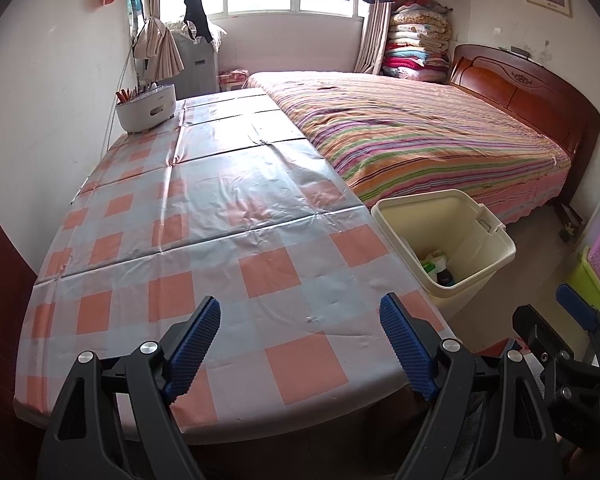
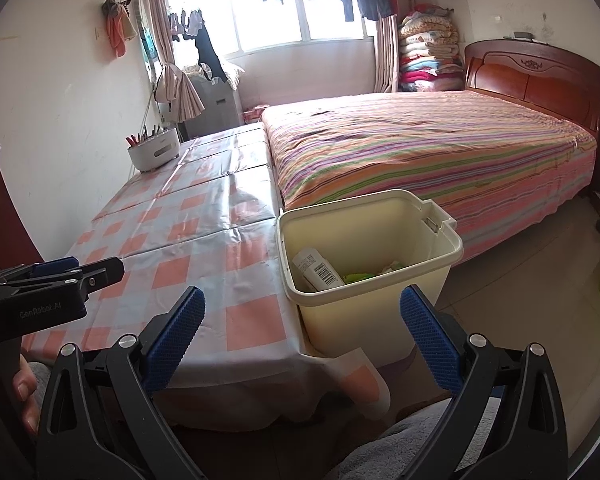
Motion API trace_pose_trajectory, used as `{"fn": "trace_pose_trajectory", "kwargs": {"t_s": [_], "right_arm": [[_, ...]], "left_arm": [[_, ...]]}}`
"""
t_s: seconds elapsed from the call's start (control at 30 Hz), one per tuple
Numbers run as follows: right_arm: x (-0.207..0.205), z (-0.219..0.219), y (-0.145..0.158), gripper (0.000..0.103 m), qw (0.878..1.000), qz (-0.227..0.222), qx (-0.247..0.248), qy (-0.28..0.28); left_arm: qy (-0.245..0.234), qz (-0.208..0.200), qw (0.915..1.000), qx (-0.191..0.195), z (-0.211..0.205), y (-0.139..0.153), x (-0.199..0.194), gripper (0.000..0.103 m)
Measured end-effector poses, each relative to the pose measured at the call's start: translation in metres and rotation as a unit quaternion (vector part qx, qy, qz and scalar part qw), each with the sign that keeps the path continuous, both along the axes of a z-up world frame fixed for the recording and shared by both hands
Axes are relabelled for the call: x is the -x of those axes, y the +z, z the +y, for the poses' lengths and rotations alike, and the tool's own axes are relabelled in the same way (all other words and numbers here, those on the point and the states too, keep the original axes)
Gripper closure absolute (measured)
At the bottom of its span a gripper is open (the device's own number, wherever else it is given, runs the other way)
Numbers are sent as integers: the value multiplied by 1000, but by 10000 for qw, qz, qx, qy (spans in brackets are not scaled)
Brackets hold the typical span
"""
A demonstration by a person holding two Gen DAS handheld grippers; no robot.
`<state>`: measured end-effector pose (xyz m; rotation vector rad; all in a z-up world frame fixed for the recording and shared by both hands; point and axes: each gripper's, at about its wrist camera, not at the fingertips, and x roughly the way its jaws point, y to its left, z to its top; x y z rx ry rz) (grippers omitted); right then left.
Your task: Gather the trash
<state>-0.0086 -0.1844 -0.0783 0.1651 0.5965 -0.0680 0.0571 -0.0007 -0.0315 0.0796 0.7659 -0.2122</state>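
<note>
Trash: white bottle [image 2: 319, 270] w/ barcode label, plus green scraps [image 2: 360, 277], lying in cream bin [image 2: 374, 304] on floor, touching table [image 1: 220, 216] edge, near bed [image 2: 420, 148]. Left gripper [image 1: 300, 344] & right gripper [image 2: 300, 332]: jaws spread wide, nothing between.

A long table [image 1: 204, 216] draped in a glossy plastic cloth checked in orange, white and pale blue runs along the left wall. At its far left end stands a white oval plastic caddy [image 1: 146, 110] holding upright orange-handled sticks. The table's right edge butts against a wooden bed [image 2: 540, 80] covered with a multicoloured striped sheet [image 2: 420, 144]. A cream plastic bin [image 2: 370, 264] stands on the tiled floor [image 2: 540, 280].
</note>
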Motion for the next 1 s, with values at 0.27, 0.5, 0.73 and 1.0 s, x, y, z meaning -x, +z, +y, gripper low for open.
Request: {"fn": "trace_pose_trajectory", "kwargs": {"t_s": [0.27,0.5,0.73,1.0], "right_arm": [[-2,-2,-3,6,10000,27,-42,2],[-2,-5,-4,6,10000,29,-43,-22],[-3,-6,-6,6,10000,40,-48,-22],[-3,-7,-7,6,10000,41,-64,-42]], "left_arm": [[-49,57,9999,-67,-3,-2,-2,23],[-143,107,9998,-77,-6,-5,-3,23],[-241,162,9995,-85,-11,-7,-4,23],[-417,28,9989,-194,-19,-7,-1,23]]}}
